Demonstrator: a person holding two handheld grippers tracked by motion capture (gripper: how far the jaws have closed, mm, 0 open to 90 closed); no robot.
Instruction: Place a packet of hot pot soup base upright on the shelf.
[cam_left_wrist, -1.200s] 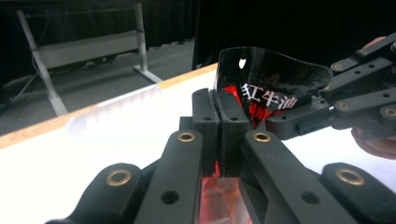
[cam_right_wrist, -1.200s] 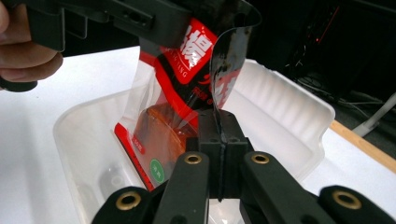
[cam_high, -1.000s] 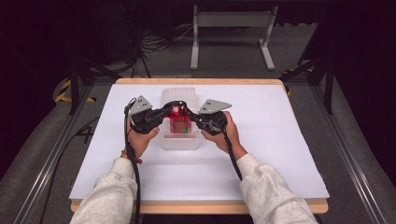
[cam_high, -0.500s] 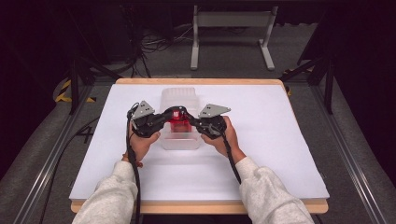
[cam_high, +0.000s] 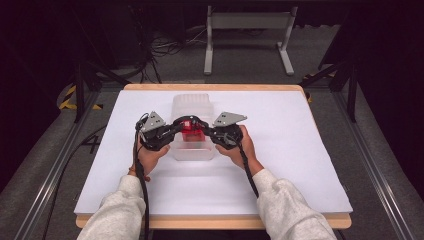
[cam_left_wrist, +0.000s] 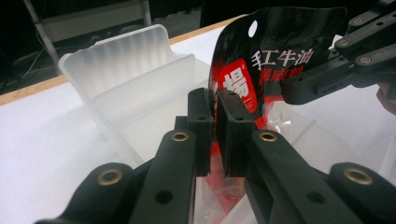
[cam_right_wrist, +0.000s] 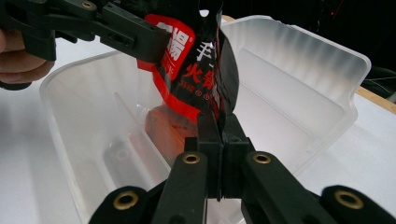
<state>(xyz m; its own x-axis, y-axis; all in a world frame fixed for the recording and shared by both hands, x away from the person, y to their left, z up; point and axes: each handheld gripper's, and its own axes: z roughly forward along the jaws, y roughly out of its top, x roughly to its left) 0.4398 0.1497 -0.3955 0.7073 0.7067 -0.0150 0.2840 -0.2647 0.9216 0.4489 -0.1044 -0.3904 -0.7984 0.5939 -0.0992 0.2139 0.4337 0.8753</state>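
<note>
**Sauce packet held over the clear bin by both tongs**

High view: a person's two hands meet at the middle of the white bench (cam_high: 300, 150). The left tongs (cam_high: 176, 126) and right tongs (cam_high: 204, 127) converge on a red-and-black packet (cam_high: 189, 131) above a clear plastic bin (cam_high: 192, 150), whose open lid (cam_high: 192, 102) stands at 12 o'clock.

Left gripper view: the left tongs (cam_left_wrist: 215, 114) pinch the packet's (cam_left_wrist: 275, 56) lower edge; their jaws have just been easing apart slightly, the film between them. The right tongs (cam_left_wrist: 292, 88) grip it from 3 o'clock.

Right gripper view: the right tongs (cam_right_wrist: 220, 135) are clamped tight on the packet's (cam_right_wrist: 196, 60) edge, the left tongs (cam_right_wrist: 156, 46) holding it at 10 o'clock, over the bin (cam_right_wrist: 74, 135).

The step looks like lowering the packet into the bin; next, both tongs likely need to let go once it is low inside.
</note>
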